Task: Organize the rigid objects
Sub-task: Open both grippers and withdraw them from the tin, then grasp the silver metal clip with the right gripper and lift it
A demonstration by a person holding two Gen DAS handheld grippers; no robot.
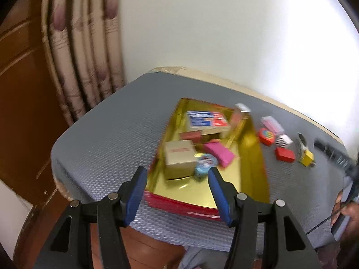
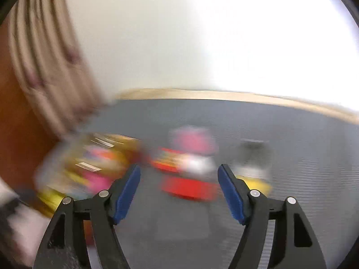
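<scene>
Grey matting covers the tabletop (image 1: 101,139), curtain (image 1: 74,56) behind. Gold tray (image 1: 253,157) holds a tan box (image 1: 179,159), pink block (image 1: 221,154) and blue-red box (image 1: 206,121); print too blurred to read. Red block (image 1: 285,154) lies beside it. Left gripper (image 1: 177,192) and right gripper (image 2: 179,192) fingers stand apart, empty.

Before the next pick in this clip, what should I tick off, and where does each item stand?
1. Left hand-held gripper empty: ok, jaws apart, nothing between them.
2. Right hand-held gripper empty: ok, jaws apart, nothing gripped.
3. Gold tray has bare floor left: ok, near right part free.
4. Loose items reachable: ok, red box, round red tin and striped box lie on the mat right of the tray.
5. Right wrist view sharp enough to aim: not ok, heavily blurred.
</scene>
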